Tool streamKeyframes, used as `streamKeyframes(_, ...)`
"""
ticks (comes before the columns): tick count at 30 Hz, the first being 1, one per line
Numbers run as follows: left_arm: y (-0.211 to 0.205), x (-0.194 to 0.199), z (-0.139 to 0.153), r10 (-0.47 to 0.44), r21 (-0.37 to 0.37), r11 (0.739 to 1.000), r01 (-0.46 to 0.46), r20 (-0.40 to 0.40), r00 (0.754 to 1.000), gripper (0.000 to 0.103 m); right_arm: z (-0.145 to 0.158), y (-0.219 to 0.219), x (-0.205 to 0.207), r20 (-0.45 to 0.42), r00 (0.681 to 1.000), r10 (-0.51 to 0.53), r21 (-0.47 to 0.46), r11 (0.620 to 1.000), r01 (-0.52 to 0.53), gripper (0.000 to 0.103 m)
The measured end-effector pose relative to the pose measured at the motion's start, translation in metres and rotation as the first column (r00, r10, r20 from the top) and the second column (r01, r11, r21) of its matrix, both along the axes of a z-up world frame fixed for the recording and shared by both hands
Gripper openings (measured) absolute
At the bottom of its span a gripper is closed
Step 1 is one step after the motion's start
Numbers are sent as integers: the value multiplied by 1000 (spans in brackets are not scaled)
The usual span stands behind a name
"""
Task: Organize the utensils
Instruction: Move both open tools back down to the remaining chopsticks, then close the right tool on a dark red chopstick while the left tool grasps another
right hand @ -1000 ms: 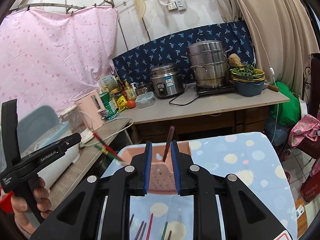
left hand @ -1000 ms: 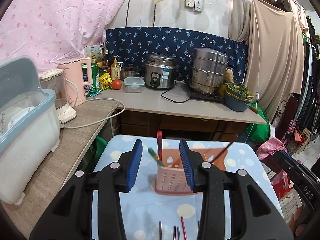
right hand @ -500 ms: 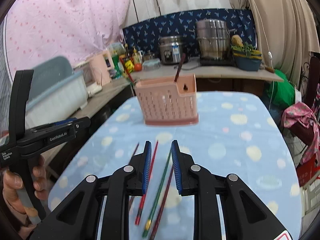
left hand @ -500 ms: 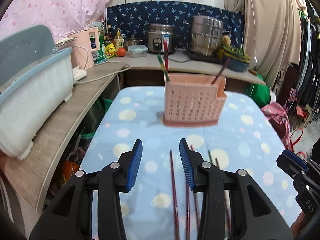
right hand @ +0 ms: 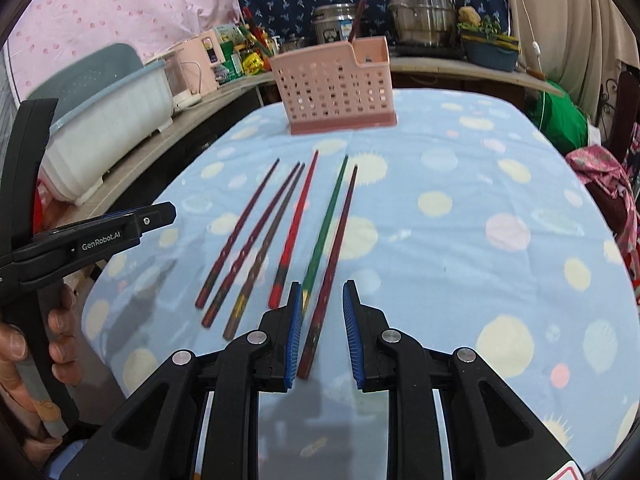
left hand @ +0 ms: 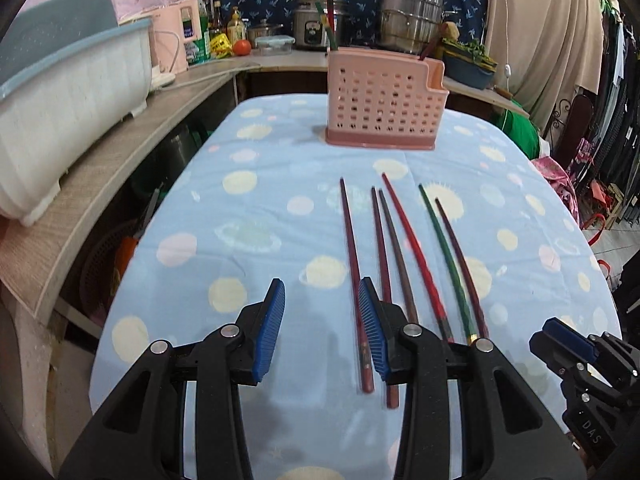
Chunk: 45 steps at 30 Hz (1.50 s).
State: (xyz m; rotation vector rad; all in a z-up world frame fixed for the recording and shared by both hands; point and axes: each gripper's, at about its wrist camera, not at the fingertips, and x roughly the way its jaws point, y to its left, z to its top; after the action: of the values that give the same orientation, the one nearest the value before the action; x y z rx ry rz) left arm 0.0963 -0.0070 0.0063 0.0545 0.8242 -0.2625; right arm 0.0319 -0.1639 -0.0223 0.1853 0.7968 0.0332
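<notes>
Several chopsticks lie side by side on the blue dotted cloth (left hand: 256, 236), tips toward a pink slotted holder (left hand: 384, 108) (right hand: 336, 88) at the far end. A red and a green chopstick (left hand: 329, 12) stand in the holder. My left gripper (left hand: 322, 312) hangs open low over the cloth, with the leftmost dark red chopstick (left hand: 352, 256) just inside its right pad and untouched. My right gripper (right hand: 322, 312) is open too, astride the rightmost maroon chopstick (right hand: 340, 224), and the green chopstick (right hand: 326, 224) ends at its left pad. Each gripper shows in the other's view, right gripper (left hand: 560, 344), left gripper (right hand: 120, 228).
A white dish drainer (left hand: 60, 112) with a blue lid sits on the wooden counter along the left. The back counter holds a rice cooker (left hand: 316, 28), a steel steamer pot (left hand: 412, 12), a kettle and bottles. Clothes hang at the right. A hand (right hand: 60, 320) grips the left tool.
Both grippers have come down and tipped toward the table. The view has gone from the holder to the chopsticks lying on the cloth. Jaw widths look the same.
</notes>
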Motion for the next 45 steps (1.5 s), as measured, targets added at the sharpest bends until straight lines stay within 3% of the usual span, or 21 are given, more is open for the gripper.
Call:
streamKeyframes(13, 2, -22, -38, -22, -1, 1000, 22, -79, 997, 37, -33, 18, -6, -62, 998, 15, 15, 1000, -14, 21)
streamKeyframes(16, 0, -24, -43, -26, -4, 1000, 25, -88, 996, 41, -37, 20, -6, -65, 998, 11, 15, 1000, -10, 21)
streamKeyframes(22, -3, -26, -45, -37, -8, 999, 36, -92, 995, 43, -38, 19, -6, -50, 999, 0, 8, 1000, 0, 20)
streamKeyframes(28, -5, -27, -48, -44, -14, 999, 43, -100, 994, 48, -40, 13, -6, -39, 999, -29, 12, 999, 29, 8)
streamKeyframes(45, -12, -15, -59, -17, 3, 1000, 17, -117, 993, 48, -41, 8, -8, -24, 999, -36, 30, 999, 37, 7)
